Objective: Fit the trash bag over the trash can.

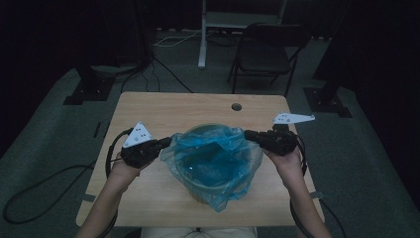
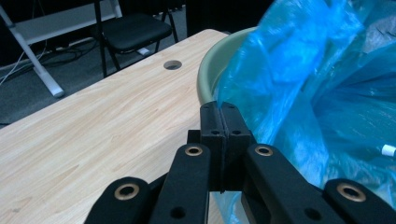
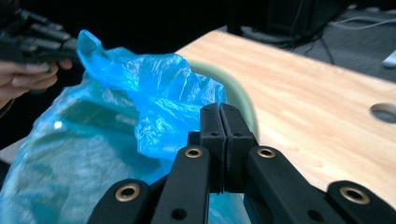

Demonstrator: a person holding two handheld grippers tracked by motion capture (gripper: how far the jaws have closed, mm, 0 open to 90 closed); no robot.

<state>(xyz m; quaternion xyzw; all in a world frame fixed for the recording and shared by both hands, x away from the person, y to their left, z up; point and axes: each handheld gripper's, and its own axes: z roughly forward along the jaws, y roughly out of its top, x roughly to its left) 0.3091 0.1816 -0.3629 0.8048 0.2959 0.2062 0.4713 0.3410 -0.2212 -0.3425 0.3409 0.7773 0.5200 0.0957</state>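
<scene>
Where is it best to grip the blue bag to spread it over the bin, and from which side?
Probably at the loose upper edge of the blue bag, from outside, left and right: it bunches above the bin rim there.

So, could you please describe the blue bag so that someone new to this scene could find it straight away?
Start at the wooden table; near its middle stands a pale green bin. The blue plastic bag lines that bin and spills over its rim, with the left tongs and right tongs closed at its opposite edges. It is the one crinkly, translucent blue thing there.
</scene>
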